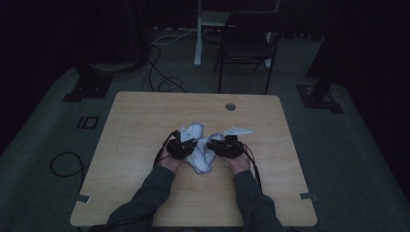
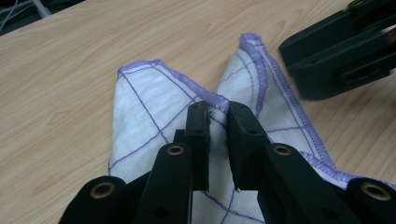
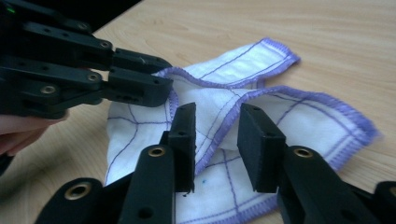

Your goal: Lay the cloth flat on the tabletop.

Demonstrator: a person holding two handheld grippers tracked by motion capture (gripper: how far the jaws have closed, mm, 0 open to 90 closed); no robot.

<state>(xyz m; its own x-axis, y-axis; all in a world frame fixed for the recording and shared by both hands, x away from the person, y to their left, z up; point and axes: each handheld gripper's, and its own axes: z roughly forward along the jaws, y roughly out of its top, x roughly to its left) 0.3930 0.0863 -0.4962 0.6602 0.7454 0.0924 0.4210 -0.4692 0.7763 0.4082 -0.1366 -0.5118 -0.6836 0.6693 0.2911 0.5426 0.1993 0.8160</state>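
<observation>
Near the middle of the wooden table (image 1: 145, 145), between the two hands: a crumpled white cloth (image 1: 200, 154) with purple checked lines and purple stitched hem. Left gripper (image 2: 218, 112) clenched on a raised fold of the hem, jaws nearly together with the edge pinched between the pads. Right gripper (image 3: 217, 121) released, jaws parted around a ridge of the cloth, pads apparently not pressing on it. Likely trouble from here: a thin pinch at the very edge on the left, so a sideways tug could slip the hem out; on the right, a closing bite could catch two layers at once, or miss the ridge and close on air, leaving the cloth bunched instead of spread. Also a risk of jaw tips knocking together, the two grippers being just beside each other over the same folds. Hard to make out: the high view very dark, cloth shape there barely readable and partly covered by both grippers; how many layers lie under the left pinch; the cloth's near edge cut off behind the jaws in both gripper views; the exact contact at the right pads.
</observation>
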